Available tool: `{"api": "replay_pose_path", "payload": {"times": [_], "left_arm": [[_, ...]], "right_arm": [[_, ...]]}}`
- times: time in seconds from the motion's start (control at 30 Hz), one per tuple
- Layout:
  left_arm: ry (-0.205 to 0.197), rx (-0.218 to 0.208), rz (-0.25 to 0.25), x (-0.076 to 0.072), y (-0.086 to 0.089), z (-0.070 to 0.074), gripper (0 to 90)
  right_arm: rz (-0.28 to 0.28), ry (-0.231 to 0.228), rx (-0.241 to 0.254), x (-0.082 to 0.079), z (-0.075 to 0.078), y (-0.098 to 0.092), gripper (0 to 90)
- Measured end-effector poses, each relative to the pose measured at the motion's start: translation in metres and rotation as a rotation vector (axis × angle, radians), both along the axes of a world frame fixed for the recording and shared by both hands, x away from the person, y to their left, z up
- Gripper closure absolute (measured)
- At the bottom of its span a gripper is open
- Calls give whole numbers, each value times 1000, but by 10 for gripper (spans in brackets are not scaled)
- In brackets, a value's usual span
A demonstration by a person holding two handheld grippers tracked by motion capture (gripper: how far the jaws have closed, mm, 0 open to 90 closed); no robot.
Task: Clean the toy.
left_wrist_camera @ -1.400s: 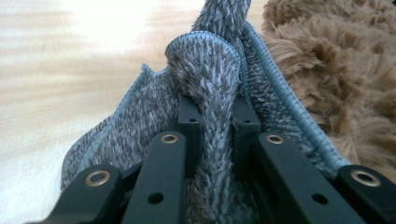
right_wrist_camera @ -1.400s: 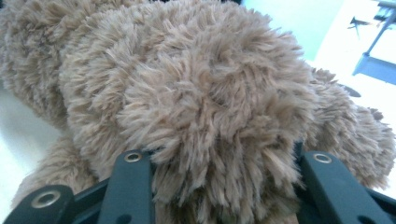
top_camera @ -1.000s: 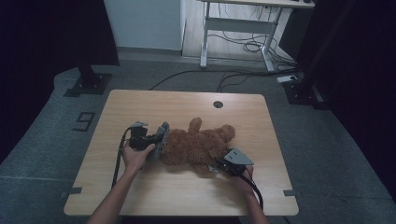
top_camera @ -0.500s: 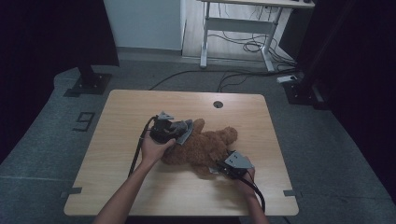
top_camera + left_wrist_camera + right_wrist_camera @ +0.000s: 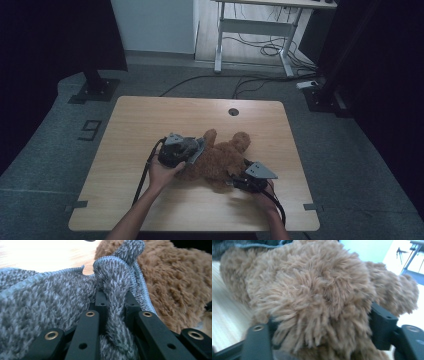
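A brown teddy bear [image 5: 220, 160] lies on the wooden table [image 5: 150, 115]. My left gripper [image 5: 194, 150] is at its left end, shut on a fold of grey knitted cloth [image 5: 190, 146]. In the left gripper view the cloth [image 5: 37, 302] is pinched in my left gripper [image 5: 113, 293], with the bear [image 5: 180, 282] just behind. My right gripper [image 5: 236, 178] is at the bear's near right side. Its jaws have just been opening, and a furry part of the bear [image 5: 312, 290] still sits in the right gripper [image 5: 319, 325], whose jaws stand wide.
A dark round hole [image 5: 233, 111] is set in the table's far side. Beyond the table are a white desk frame [image 5: 255, 30], floor cables [image 5: 260, 50] and a black stand base [image 5: 95, 85]. Bare tabletop lies to the left and along the front edge.
My left gripper has carried the grey cloth rightward, from beside the bear's left end to over it. The right gripper has stayed by the bear's near right side.
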State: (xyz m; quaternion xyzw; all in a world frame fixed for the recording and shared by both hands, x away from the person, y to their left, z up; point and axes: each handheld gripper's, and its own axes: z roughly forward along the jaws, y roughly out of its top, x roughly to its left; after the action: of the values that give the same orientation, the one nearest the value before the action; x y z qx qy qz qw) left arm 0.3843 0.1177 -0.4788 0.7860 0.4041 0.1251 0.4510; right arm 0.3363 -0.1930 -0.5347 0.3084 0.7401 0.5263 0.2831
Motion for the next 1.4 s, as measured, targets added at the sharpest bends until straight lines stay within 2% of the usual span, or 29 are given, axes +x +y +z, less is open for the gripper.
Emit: {"api": "replay_pose_path", "payload": {"times": [0.07, 0.13, 0.2, 0.3, 0.4, 0.47, 0.57, 0.6, 0.63, 0.7, 0.73, 0.8, 0.9, 1.07, 1.13, 1.23, 1.3, 1.37, 1.4], "left_arm": [[-19, -15, 2, -8, 0, -3, 785], [-42, -11, -1, -16, 0, -4, 786], [-66, -7, -4, -24, -1, -5, 786], [-86, -11, -9, -34, -1, -7, 787], [-108, -3, -13, -42, -2, -9, 789], [-112, -5, -13, -46, -2, -9, 790], [-113, -14, -14, -47, -1, -11, 791], [-111, -19, -12, -48, -1, -11, 792], [-111, -21, -14, -48, -1, -12, 792], [-113, -27, -15, -50, 0, -13, 792], [-115, -29, -17, -51, 0, -13, 792], [-117, -34, -23, -54, 0, -14, 792], [-117, -53, -32, -61, 2, -14, 792], [-105, -82, -41, -71, 3, -9, 788], [-87, -96, -39, -70, 2, 0, 785], [-93, -93, -52, -65, -7, 22, 782], [-106, -100, -81, -63, -21, 37, 781], [-130, -90, -120, -62, -43, 50, 780], [-130, -90, -120, -62, -43, 50, 778]], "right_arm": [[12, 45, 34, -2, 3, -7, 236], [19, 100, 72, -4, 7, -15, 201], [30, 117, 119, -7, 12, -22, 185], [40, 150, 162, -7, 22, -28, 160], [50, 170, 172, -2, 29, -27, 145], [51, 192, 160, 5, 32, -23, 144], [71, 276, 108, 20, 33, -12, 131], [81, 308, 109, 25, 31, -9, 136], [87, 342, 105, 28, 30, -8, 170], [109, 360, 114, 30, 26, -7, 327], [114, 353, 114, 28, 25, -7, 395], [124, 310, 89, 20, 22, -7, 480], [129, 266, 86, 6, 17, -9, 530], [145, 236, 94, -10, 7, -14, 553], [143, 227, 94, -14, 5, -15, 561], [127, 217, 106, -16, 2, -15, 568], [119, 206, 104, -17, 1, -14, 570], [113, 195, 92, -19, 1, -12, 572], [106, 188, 87, -20, 1, -10, 573]]}}
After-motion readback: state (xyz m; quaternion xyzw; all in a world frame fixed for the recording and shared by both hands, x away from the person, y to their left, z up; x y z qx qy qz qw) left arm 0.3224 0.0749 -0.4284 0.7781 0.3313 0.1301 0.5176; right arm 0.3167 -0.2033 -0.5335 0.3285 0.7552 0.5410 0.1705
